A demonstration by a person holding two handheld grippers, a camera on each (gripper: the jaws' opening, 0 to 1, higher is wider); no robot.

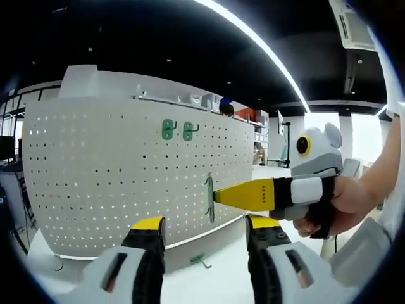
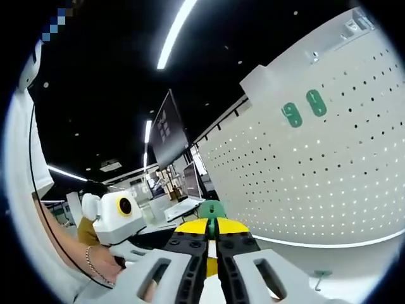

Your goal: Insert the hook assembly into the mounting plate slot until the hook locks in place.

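Observation:
The white pegboard mounting plate [image 1: 114, 171] stands upright on the table, with two green hooks [image 1: 178, 130] hung near its top. My right gripper [image 1: 220, 195] comes in from the right, its yellow jaws shut on a green hook assembly [image 1: 209, 197] held edge-on at the board's face. In the right gripper view that hook [image 2: 212, 209] sticks up between the closed jaws of the right gripper [image 2: 212, 228], and the pegboard [image 2: 329, 171] lies to the right. My left gripper [image 1: 204, 231] stands open below, with nothing between its fingers.
A spare green hook [image 1: 201, 259] lies on the white table in front of the board's foot and appears again in the right gripper view [image 2: 321, 274]. A person's hand [image 1: 351, 202] holds the right gripper. Shelving and a dark screen [image 2: 168, 130] stand behind.

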